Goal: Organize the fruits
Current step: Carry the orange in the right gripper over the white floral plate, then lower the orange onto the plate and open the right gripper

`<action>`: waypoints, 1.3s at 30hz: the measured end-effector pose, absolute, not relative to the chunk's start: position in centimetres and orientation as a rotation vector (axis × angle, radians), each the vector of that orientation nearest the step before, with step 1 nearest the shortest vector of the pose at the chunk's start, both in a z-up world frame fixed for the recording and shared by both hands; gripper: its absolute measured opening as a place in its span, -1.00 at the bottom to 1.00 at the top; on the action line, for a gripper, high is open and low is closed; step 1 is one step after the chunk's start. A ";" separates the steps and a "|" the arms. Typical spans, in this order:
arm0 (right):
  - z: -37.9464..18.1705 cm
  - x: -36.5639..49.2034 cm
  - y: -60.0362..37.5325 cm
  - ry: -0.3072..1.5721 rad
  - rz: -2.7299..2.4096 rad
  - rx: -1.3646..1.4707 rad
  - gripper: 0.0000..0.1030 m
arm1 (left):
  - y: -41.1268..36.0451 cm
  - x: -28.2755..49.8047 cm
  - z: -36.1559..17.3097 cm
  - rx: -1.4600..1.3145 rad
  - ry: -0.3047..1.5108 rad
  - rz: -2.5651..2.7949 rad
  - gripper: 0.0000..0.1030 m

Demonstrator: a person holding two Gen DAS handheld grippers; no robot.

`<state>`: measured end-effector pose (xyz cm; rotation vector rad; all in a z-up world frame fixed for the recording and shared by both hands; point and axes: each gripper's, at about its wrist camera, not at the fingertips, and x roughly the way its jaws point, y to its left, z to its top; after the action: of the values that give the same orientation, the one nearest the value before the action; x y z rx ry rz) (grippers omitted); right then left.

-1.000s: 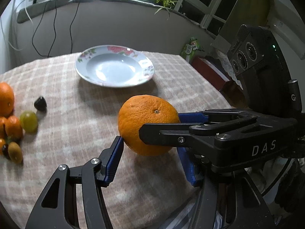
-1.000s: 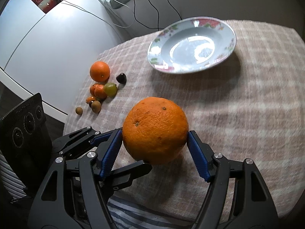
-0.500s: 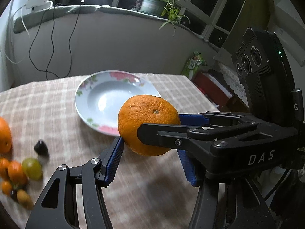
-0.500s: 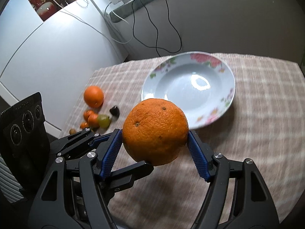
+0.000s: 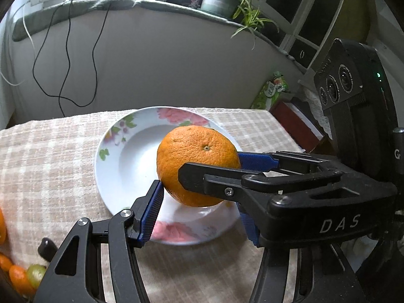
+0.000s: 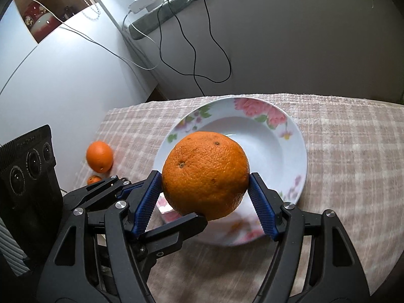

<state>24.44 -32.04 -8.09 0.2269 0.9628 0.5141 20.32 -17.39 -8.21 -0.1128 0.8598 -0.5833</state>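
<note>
A large orange (image 5: 194,161) (image 6: 205,174) is held in the air over the near part of a white floral plate (image 5: 121,141) (image 6: 290,149). Both grippers are shut on it. My left gripper (image 5: 199,199) grips it with blue pads, its right pad hidden behind the other tool. My right gripper (image 6: 204,202) clamps it between both blue pads (image 6: 260,202). The right gripper's black finger crosses in front of the orange in the left wrist view.
A checked cloth covers the table (image 5: 45,166). At its left lie a second orange (image 6: 99,156), small orange fruits (image 5: 19,277), a green grape (image 5: 35,274) and a dark fruit (image 5: 46,248). Cables hang on the wall behind; a red box (image 5: 295,123) stands right.
Both grippers have carried the orange forward from above the bare cloth to above the plate's near part. The grip on it has not changed.
</note>
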 end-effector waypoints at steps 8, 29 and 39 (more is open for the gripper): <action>-9.4 25.6 -32.5 0.993 0.516 0.234 0.42 | -18.2 21.2 -9.2 -0.083 0.891 -0.566 0.11; -8.4 25.1 -32.5 0.962 0.433 0.151 0.72 | -19.0 20.8 -9.0 -0.016 0.881 -0.511 0.22; -6.8 23.7 -32.6 0.919 0.391 0.119 0.72 | -17.6 19.2 -7.7 -0.003 0.855 -0.491 0.24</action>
<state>23.66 -32.65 -6.78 0.1188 0.9187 0.3909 19.19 -17.62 -7.68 -0.0034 0.8545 -0.4914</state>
